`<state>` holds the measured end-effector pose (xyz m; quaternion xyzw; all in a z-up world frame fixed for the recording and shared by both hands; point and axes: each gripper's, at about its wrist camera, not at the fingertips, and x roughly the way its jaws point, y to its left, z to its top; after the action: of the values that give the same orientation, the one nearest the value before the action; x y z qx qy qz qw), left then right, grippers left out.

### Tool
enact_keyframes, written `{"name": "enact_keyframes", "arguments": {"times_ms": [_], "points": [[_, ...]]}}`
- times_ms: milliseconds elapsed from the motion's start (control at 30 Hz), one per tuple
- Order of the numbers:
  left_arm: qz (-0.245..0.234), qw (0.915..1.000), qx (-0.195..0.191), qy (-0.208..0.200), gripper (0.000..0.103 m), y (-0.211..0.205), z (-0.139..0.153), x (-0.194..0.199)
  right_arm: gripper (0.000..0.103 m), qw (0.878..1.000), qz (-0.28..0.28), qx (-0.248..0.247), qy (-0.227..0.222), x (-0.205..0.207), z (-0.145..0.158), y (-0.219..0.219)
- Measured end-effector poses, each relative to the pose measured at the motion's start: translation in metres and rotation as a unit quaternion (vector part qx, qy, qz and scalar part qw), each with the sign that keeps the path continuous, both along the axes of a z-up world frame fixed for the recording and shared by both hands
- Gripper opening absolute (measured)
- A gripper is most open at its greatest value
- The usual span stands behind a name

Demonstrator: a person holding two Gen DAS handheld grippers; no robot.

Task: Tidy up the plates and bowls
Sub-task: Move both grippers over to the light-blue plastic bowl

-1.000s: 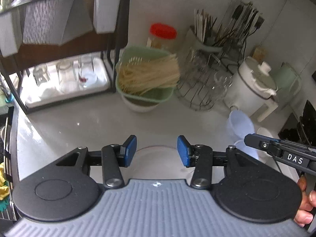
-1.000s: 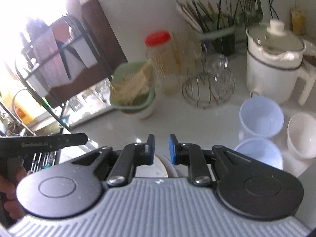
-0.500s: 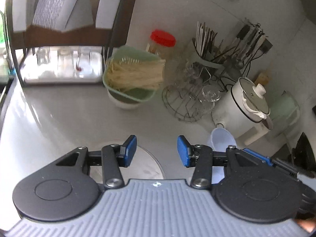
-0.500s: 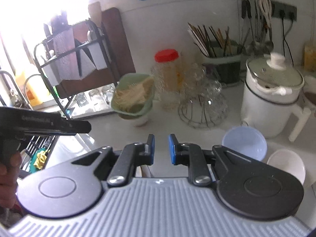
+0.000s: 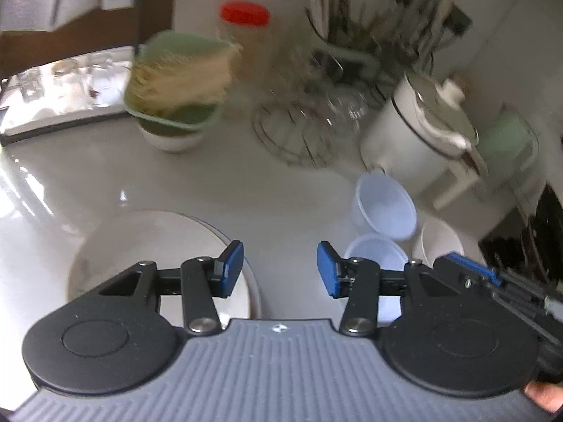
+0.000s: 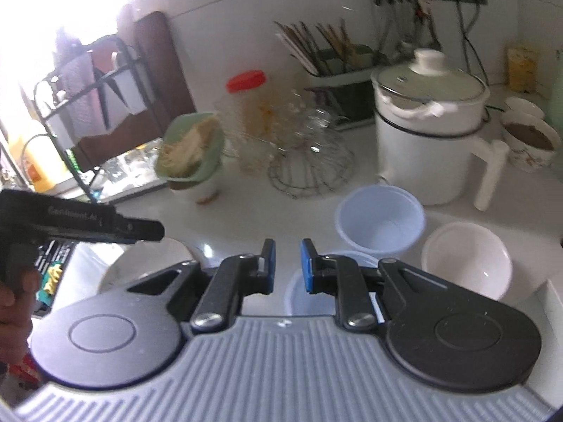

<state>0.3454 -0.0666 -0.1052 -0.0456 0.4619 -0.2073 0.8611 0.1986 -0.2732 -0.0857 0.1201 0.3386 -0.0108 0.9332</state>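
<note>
The plate (image 5: 158,246) lies flat on the bench (image 5: 281,193), near and left, partly under the left claw (image 5: 279,267), whose left finger overhangs its right rim; that claw gapes wide and holds nothing. The bowls sit to the right: two pale blue bowls, the far one (image 6: 380,221) upright by the white cooker (image 6: 425,130), the near one (image 6: 309,292) directly under the right claw (image 6: 286,267), plus one white bowl (image 6: 466,260) further right. The right claw is narrow, a small gap showing, empty. By my judgement the right claw is nearer the bowls, the left nearer the plate. Count: one plate, three bowls.
</note>
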Motion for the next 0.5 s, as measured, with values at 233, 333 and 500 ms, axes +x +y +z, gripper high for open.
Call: {"name": "enact_keyframes", "arguments": {"times_ms": [233,333,500], "points": [[-0.018,0.9997,0.014,0.003,0.064,-0.03,-0.012,-0.007,0.02,0.999,-0.031,-0.002,0.02,-0.016,-0.017,-0.026],[-0.027,0.9996,0.008,0.004,0.066,-0.04,-0.023,-0.007,0.028,0.998,-0.046,0.008,0.033,-0.02,-0.026,-0.036],[-0.018,0.9989,-0.027,0.035,0.066,-0.057,-0.049,0.003,0.039,0.997,-0.054,0.015,0.047,-0.023,-0.045,-0.046]]}}
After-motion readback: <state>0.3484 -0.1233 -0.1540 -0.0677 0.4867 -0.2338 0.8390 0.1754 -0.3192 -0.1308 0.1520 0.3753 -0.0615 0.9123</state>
